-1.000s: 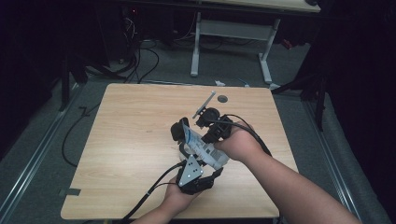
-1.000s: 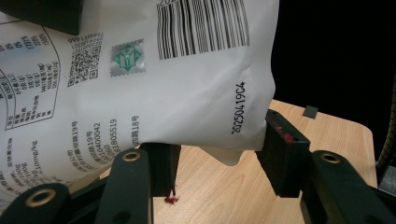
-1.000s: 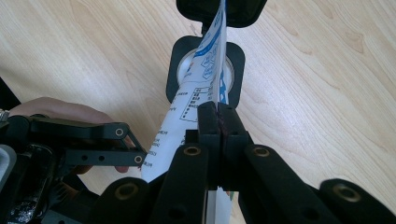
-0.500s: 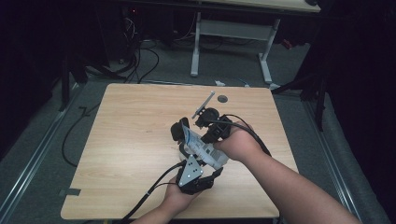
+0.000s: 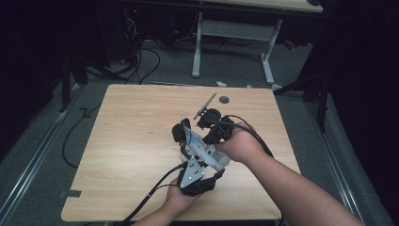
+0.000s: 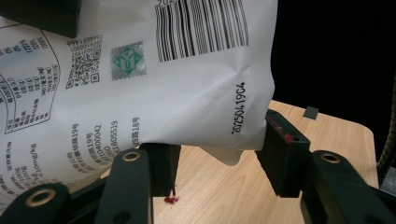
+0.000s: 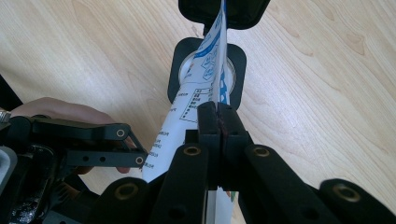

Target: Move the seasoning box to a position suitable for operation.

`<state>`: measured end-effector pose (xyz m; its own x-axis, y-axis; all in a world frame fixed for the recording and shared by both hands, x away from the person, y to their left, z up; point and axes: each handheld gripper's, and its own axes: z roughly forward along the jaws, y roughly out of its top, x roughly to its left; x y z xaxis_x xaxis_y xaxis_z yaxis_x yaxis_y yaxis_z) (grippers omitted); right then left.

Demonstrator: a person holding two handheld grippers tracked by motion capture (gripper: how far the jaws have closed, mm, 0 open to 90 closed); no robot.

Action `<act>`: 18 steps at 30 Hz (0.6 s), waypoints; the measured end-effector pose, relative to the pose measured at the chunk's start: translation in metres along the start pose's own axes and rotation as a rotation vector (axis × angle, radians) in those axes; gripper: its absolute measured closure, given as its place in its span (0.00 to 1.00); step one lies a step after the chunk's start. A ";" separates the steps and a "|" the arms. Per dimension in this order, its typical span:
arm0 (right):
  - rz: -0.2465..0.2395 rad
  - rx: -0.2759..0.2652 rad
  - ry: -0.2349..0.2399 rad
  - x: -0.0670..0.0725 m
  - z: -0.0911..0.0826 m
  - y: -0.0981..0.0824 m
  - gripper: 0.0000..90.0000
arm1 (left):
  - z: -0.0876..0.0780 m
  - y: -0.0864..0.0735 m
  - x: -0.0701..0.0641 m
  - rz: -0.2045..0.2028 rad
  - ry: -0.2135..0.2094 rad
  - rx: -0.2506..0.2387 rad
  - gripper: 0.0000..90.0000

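A white pouch (image 5: 203, 149) printed with a barcode and small text (image 6: 140, 70) hangs between both grippers, just above the wooden table (image 5: 131, 141). My left gripper (image 5: 200, 159) comes up from the near edge. Its jaws stand wide on either side of the pouch's puffed lower corner, pads (image 6: 280, 151) pressing on it. My right gripper (image 5: 194, 139) reaches in from the right and is shut on the pouch's thin flat edge (image 7: 212, 88). In the right gripper view the jaws (image 7: 218, 122) sit tight together on that edge.
A black square holder with a round ring (image 7: 187, 60) stands on the table just beyond the pouch, also seen as a black holder (image 5: 179, 132). A thin grey stick (image 5: 205, 104) and a small dark disc (image 5: 224, 100) lie near the far edge. Cables trail off the near edge.
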<state>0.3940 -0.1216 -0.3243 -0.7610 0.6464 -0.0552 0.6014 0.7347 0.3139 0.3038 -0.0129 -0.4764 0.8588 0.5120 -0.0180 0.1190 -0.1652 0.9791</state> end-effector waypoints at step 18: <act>0.002 -0.002 -0.001 0.000 0.000 0.001 1.00 | -0.001 0.000 0.000 -0.004 0.000 0.000 0.58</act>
<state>0.3944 -0.1210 -0.3243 -0.7596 0.6480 -0.0550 0.6025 0.7331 0.3155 0.3039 -0.0124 -0.4759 0.8582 0.5128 -0.0217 0.1225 -0.1636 0.9789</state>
